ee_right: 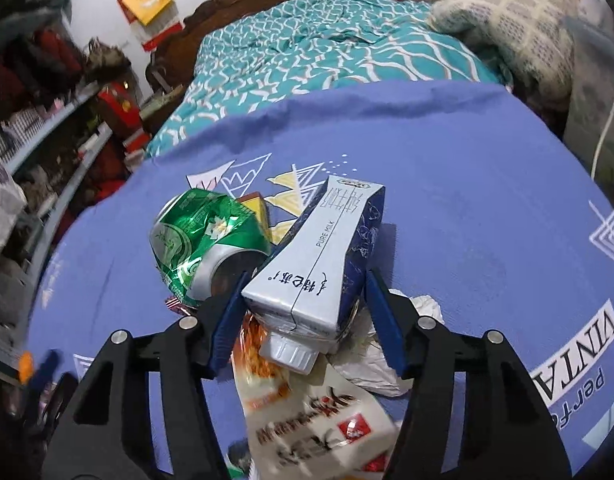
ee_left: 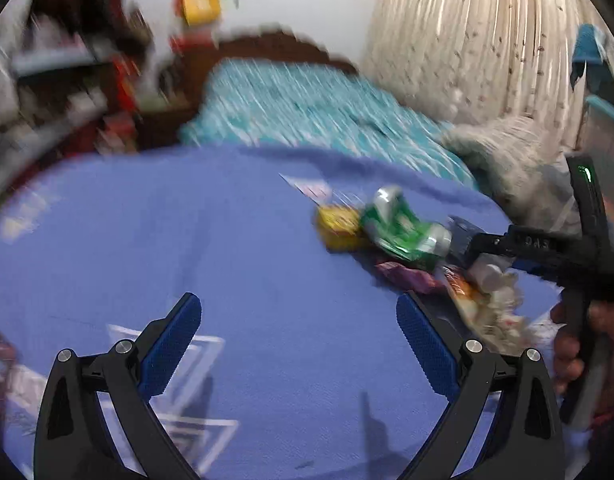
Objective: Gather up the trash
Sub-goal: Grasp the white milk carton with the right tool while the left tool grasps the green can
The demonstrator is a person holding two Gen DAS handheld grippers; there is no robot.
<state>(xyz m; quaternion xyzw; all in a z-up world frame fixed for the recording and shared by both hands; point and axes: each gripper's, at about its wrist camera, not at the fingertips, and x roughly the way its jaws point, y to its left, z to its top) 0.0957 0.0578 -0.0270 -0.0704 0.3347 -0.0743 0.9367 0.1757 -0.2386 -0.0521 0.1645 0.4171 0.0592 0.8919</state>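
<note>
A heap of trash lies on the blue cloth [ee_right: 467,184]. My right gripper [ee_right: 307,292] is closed around the blue and white milk carton [ee_right: 327,248], its pads against both sides of the carton's capped end. A crushed green can [ee_right: 203,240] lies just left of it, with a yellow box [ee_right: 255,208] behind. An orange and white snack wrapper [ee_right: 307,424] and crumpled white paper [ee_right: 371,364] lie under the gripper. My left gripper [ee_left: 299,336] is open and empty over bare cloth, left of the heap. In its blurred view the green can [ee_left: 403,228], yellow box [ee_left: 337,224] and right gripper [ee_left: 463,240] show at right.
A bed with a teal patterned cover [ee_right: 327,48] lies behind the cloth, with a grey-white blanket [ee_right: 519,28] at its right. Cluttered shelves [ee_right: 47,128] run along the left. A purple wrapper [ee_left: 407,276] lies in the heap. A cream curtain [ee_left: 467,32] hangs at back right.
</note>
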